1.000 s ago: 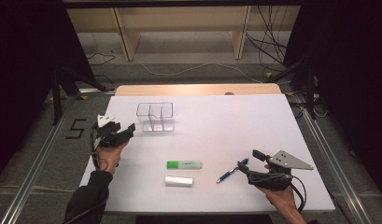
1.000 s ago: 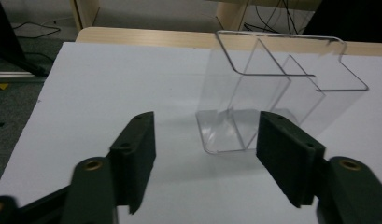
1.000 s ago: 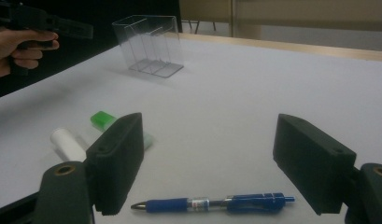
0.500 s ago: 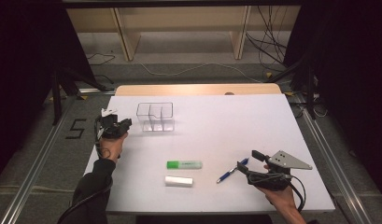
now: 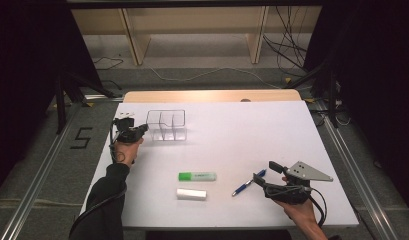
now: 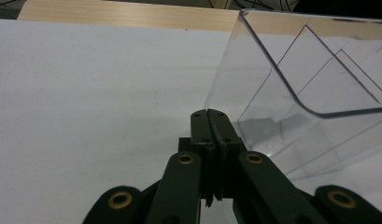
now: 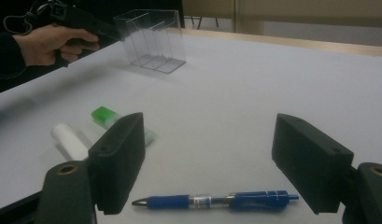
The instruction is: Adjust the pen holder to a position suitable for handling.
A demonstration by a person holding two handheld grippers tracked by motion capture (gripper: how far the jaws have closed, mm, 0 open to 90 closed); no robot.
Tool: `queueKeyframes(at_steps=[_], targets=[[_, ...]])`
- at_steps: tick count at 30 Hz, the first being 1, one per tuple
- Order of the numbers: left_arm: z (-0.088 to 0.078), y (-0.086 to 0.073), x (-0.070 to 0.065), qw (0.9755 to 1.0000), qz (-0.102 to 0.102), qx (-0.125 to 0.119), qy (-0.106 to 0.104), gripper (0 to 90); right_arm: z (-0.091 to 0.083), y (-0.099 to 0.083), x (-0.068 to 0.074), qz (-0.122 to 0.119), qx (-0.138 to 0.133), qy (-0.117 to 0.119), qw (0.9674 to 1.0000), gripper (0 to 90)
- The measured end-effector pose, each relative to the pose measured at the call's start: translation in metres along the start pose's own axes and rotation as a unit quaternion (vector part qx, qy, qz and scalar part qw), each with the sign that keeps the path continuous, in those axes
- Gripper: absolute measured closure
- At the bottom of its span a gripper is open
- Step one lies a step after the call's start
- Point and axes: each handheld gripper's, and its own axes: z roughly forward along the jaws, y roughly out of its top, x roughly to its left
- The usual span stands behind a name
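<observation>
The right gripper [image 5: 264, 177] sits at the near right of the white table [image 5: 242, 130], held in the person's right hand [image 5: 298, 210]. Its jaws stand wide apart with nothing pressed between them. In the right gripper view, a blue pen [image 7: 216, 201] lies flat on the table between the two black jaws, its tip toward the left jaw; neither pad touches it. In the high view, the same pen [image 5: 248, 182] lies just beside the gripper's tips, at a slant.

Left of the pen, near the table's front middle, lie a white stick [image 5: 191, 194] and, just behind it, a green highlighter [image 5: 197, 176]. The two lie side by side, close but apart, both roughly parallel to the front edge.

Farther back at the left edge of the table, the person's left hand [image 5: 125, 151] holds the left gripper [image 5: 143, 128]. Its jaws have just been closing and now meet with nothing between them. The tips sit at the left wall of a clear plastic organizer [image 5: 166, 125]; contact with the wall cannot be told. In the left gripper view, the closed jaws lie close against the lower corner of the organizer [image 6: 296, 88].

The organizer stands upright on the table at the rear left, divided by clear inner walls into compartments. Beyond it, a wooden strip [image 5: 212, 96] runs along the table's far edge.
</observation>
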Motion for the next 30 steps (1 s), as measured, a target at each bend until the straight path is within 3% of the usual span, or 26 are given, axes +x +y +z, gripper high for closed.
queueKeyframes(at_steps=[6,21,30], targets=[[0.000,0.005,0.001,1.0000,-0.004,-0.006,-0.006,89.2,0.001,-0.001,0.000,0.000,0.003,0.000,1.0000,26.6],[0.004,0.005,-0.002,0.9999,-0.013,0.004,-0.006,89.3,0.002,-0.001,0.000,-0.004,0.004,0.000,1.0000,26.6],[0.009,0.009,-0.014,0.9999,-0.012,0.001,-0.005,89.3,0.002,-0.001,0.000,-0.002,0.006,0.000,1.0000,26.6]])
